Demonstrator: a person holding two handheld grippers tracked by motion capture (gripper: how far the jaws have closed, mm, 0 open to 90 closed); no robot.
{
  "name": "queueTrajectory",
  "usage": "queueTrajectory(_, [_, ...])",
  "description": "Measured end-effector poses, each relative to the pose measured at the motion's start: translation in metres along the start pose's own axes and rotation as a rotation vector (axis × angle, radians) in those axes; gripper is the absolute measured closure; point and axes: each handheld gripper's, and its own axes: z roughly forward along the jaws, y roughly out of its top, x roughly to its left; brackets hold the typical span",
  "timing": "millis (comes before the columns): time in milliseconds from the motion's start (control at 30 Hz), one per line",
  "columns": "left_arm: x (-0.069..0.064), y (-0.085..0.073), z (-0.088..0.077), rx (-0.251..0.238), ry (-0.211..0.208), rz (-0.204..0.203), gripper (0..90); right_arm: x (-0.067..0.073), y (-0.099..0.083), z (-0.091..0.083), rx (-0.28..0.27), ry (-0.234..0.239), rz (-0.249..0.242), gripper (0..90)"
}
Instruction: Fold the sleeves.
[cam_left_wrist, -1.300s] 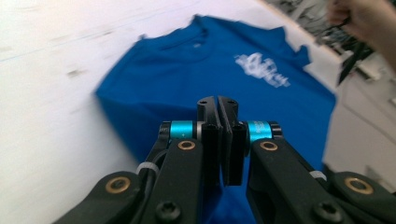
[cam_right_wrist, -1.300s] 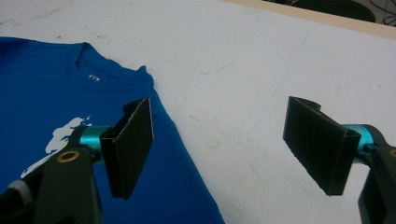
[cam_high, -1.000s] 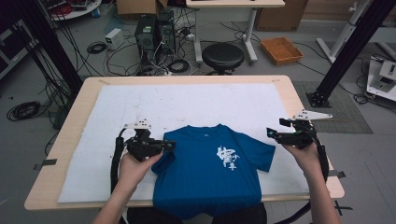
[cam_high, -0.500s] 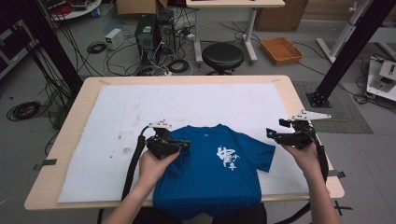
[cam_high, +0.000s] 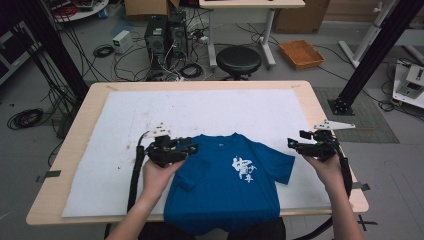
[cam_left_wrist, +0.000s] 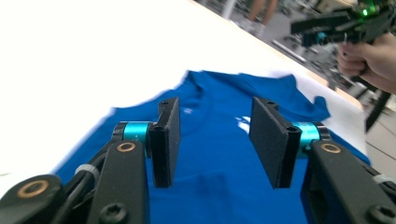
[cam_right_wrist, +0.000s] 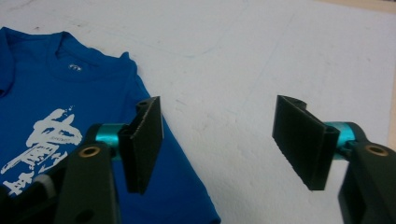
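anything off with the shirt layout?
Yes: the blue T-shirt's left sleeve is folded in over the body, while the right sleeve lies spread flat. Its hem hangs past the table's near edge. Reddish specks mark the white mat.

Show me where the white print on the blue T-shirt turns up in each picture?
High view: white print at the blue cotton T-shirt's chest, low centre.
Left gripper view: a white sliver beside the right jaw.
Right gripper view: lower left, large.
Shared landmark: the shirt's collar.
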Motion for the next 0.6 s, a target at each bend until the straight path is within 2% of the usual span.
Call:
queueTrajectory(133, [0.016,-0.008,-0.036,-0.027,0.086,0.03,48.5,-0.007,-0.011,-0.003,0.034,0.006,0.07,43.4])
queueTrajectory(200, [0.024,-0.015,-0.051,-0.028,0.118,0.026,47.9,-0.012,-0.018,-0.004,0.062,0.016,0.103,50.1])
queueTrajectory(233, [0.024,-0.015,-0.051,-0.028,0.118,0.026,48.0,-0.012,-0.018,-0.004,0.062,0.016,0.103,50.1])
queueTrajectory(267, [0.031,-0.023,-0.062,-0.029,0.144,0.012,47.9,-0.015,-0.026,-0.004,0.1,0.034,0.111,56.8])
queueTrajectory(300, [0.031,-0.023,-0.062,-0.029,0.144,0.012,47.9,-0.015,-0.029,-0.003,0.119,0.041,0.117,58.5])
queueTrajectory(333, [0.038,-0.028,-0.068,-0.025,0.148,-0.008,47.9,-0.016,-0.03,-0.002,0.13,0.048,0.124,59.5])
queueTrajectory(367, [0.041,-0.03,-0.07,-0.021,0.152,-0.011,47.9,-0.016,-0.032,-0.001,0.137,0.051,0.133,60.8])
queueTrajectory(500, [0.048,-0.031,-0.072,-0.02,0.151,-0.024,48.0,-0.015,-0.032,0.006,0.142,0.079,0.159,64.1])
queueTrajectory(600, [0.047,-0.032,-0.07,-0.008,0.149,-0.01,47.9,-0.014,-0.033,0.012,0.169,0.061,0.173,65.0])
